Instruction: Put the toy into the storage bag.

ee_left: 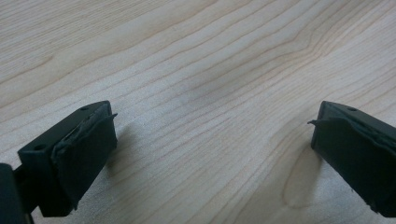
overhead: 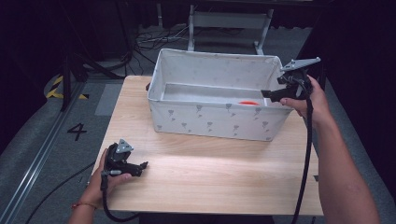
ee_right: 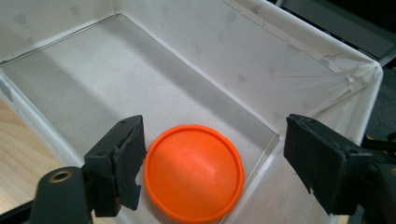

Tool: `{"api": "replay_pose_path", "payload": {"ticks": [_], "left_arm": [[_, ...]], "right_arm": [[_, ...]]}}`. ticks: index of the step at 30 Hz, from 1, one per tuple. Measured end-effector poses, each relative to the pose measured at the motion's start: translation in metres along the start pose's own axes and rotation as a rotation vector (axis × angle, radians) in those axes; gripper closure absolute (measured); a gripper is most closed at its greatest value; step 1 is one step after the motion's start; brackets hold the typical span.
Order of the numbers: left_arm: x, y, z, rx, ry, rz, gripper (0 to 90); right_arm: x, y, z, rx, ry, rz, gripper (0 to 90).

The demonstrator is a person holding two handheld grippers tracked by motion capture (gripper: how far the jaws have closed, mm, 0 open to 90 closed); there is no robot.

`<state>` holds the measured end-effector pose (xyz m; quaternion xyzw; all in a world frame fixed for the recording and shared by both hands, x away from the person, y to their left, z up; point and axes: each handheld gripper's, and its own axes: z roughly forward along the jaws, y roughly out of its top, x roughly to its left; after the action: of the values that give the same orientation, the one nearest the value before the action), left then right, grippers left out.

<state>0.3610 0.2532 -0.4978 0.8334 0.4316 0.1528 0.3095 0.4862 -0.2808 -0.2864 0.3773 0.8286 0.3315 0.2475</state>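
A white fabric bin (overhead: pixel 212 122) with small grey prints stands at the back of the wooden table. An orange round disc (ee_right: pixel 194 172) lies flat on the bin's floor near its right end; in the high view a sliver of the disc (overhead: pixel 248 102) peeks over the front wall. My right gripper (overhead: pixel 270 95) hovers over the bin's right rim, and in the right gripper view this gripper (ee_right: pixel 212 161) is open above the disc with nothing held. My left gripper (overhead: pixel 138 167) rests low at the table's front left, open over bare wood (ee_left: pixel 210 93).
The wooden table (overhead: pixel 210 172) has free room in front of the bin. A metal frame (overhead: pixel 229 21) and cables lie on the grey floor behind. A floor marking "4" (overhead: pixel 77 131) sits left of the table.
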Motion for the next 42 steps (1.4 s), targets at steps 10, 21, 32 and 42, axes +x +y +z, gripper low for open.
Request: {"api": "replay_pose_path", "payload": {"ticks": [10,21,32,42], "left_arm": [[0.000,0.000,0.000,0.000,0.001,0.000,0.5],[0.000,0.000,0.000,0.000,0.001,0.000,0.5],[0.000,0.000,0.000,0.000,-0.002,-0.002,0.5],[0.000,0.000,0.000,0.000,-0.002,-0.003,0.5]], "right_arm": [[0.011,-0.004,-0.020,-0.006,-0.006,-0.034,21.5],[0.023,-0.020,-0.042,-0.019,-0.008,-0.075,21.1],[0.036,-0.041,-0.060,-0.044,-0.006,-0.109,21.3],[0.048,-0.064,-0.069,-0.058,-0.019,-0.135,21.8]]}}
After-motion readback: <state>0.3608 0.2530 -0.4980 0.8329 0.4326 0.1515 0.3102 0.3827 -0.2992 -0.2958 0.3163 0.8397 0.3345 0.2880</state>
